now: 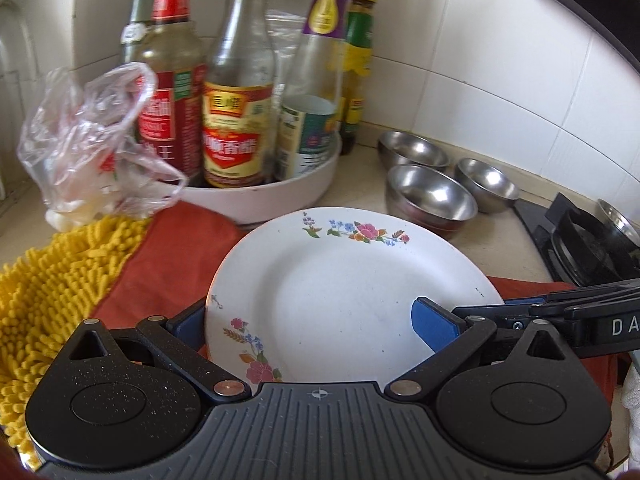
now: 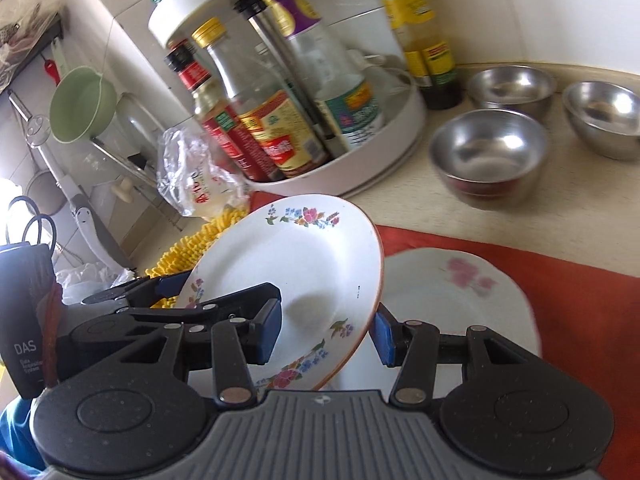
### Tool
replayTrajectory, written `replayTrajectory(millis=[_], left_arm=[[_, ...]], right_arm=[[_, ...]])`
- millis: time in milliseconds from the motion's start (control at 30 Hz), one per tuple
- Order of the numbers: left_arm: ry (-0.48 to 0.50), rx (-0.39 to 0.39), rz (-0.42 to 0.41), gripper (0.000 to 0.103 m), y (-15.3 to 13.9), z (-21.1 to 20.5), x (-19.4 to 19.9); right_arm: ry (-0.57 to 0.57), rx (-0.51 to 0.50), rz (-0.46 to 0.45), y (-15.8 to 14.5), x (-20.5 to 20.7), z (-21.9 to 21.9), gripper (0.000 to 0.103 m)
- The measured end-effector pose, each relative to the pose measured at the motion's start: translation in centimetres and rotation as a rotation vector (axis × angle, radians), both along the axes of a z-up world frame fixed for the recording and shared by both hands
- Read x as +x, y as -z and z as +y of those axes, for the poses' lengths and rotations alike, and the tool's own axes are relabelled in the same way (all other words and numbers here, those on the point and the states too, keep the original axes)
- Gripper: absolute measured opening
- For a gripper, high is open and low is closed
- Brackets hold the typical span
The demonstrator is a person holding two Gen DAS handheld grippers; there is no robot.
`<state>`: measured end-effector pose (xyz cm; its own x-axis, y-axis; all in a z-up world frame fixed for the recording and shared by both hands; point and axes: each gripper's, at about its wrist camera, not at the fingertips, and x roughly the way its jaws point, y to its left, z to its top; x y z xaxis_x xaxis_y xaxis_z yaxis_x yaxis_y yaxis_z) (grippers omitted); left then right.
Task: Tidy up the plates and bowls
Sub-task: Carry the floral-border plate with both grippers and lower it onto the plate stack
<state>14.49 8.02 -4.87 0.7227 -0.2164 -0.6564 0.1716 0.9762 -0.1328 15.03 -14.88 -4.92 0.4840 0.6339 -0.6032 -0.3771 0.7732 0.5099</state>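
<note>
A white floral plate [image 1: 344,292] [image 2: 296,264] is lifted and tilted above the red cloth [image 2: 580,300]. My left gripper [image 1: 314,322] is shut on its near rim, one blue pad on the face and the other behind the edge. My right gripper [image 2: 325,334] is shut on the same plate, with one pad on the face and one under the rim. One of the right gripper's fingers [image 1: 560,312] shows at the right of the left wrist view. A second plate [image 2: 452,292] with a pink flower lies on the cloth below. Three steel bowls [image 1: 432,196] [image 2: 488,152] stand on the counter behind.
A white turntable [image 1: 256,196] [image 2: 400,152] full of sauce bottles stands at the back, a crumpled plastic bag [image 1: 92,140] beside it. A yellow chenille mat [image 1: 52,280] lies at the left. The black stove [image 1: 580,240] is at the right. Utensils and scissors [image 2: 28,224] hang on the wall.
</note>
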Motion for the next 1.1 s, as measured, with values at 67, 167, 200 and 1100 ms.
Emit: replayTrajectory(millis=[67, 167, 200, 1100], left_arm=[[0.014, 0.001, 0.003, 0.102, 0.1, -1.0, -0.1], [0.029, 0.002, 0.012, 0.102, 0.5, -2.3, -0.3], [0.033, 0.003, 0.017, 0.102, 0.6, -2.8, -0.3], [0.026, 0.008, 0.107, 0.101, 3.8, -7.0, -0.1]], right_arm=[[0.011, -0.003, 0.001, 0.1, -0.4, -1.0, 0.046], [0.024, -0.006, 0.008, 0.3, -0.9, -2.4, 0.046], [0.028, -0.007, 0.011, 0.4, -1.0, -2.8, 0.046], [0.03, -0.046, 0.063, 3.3, -1.0, -6.5, 0.046]])
